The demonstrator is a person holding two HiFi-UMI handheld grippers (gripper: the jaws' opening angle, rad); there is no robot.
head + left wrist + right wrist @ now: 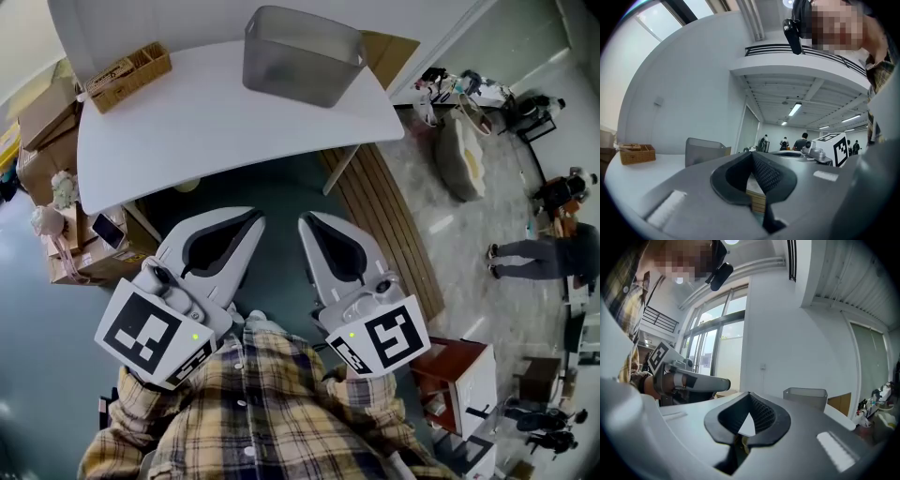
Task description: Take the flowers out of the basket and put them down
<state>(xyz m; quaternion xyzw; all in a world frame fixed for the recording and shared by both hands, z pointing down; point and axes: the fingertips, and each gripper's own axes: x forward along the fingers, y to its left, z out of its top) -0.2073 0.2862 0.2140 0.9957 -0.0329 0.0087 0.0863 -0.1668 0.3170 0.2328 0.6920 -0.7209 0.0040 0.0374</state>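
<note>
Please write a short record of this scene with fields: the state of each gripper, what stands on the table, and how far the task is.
left gripper: jaws together, nothing between them, held level close to the person's chest
right gripper: jaws together, empty, level, beside the left one
table: white, ahead of both grippers
gray basket: on the far edge of the table, upright
wicker box: on the table's left corner, apart from the basket
flowers: none can be made out in these views
task: not yet begun; neither gripper is near the basket

A white table [187, 131] stands on teal floor [37, 356].
</note>
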